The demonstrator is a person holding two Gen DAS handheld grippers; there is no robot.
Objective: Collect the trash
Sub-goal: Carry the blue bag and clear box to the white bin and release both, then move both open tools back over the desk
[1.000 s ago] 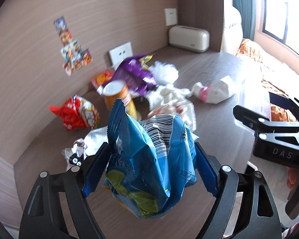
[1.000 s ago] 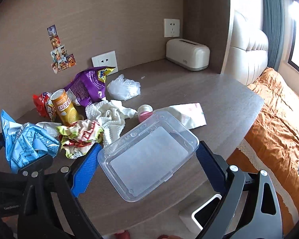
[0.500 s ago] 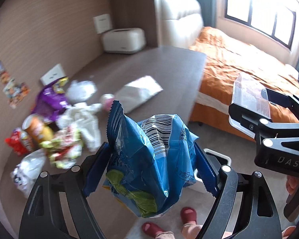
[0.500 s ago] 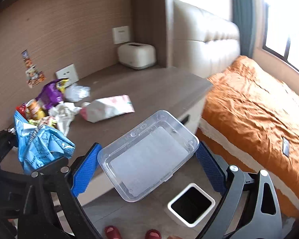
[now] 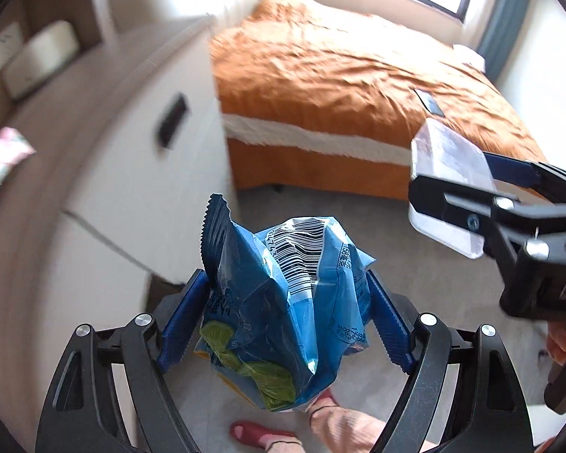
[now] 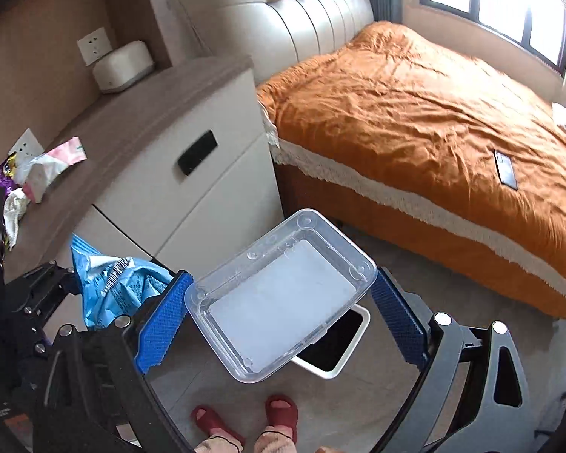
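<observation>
Left gripper [image 5: 286, 324] clamps crumpled blue chip bag [image 5: 283, 302]; right gripper [image 6: 279, 324] pinches clear plastic container [image 6: 279, 298] by its sides. White bin [image 6: 336, 343] sits on floor, half hidden under container. You release blind, bag misses opening; slick container slips, tips.

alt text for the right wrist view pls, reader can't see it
The right gripper holds a clear plastic container above a white bin on the floor. At left, the left gripper grips a blue snack bag; behind are a littered counter and an orange bed.
</observation>
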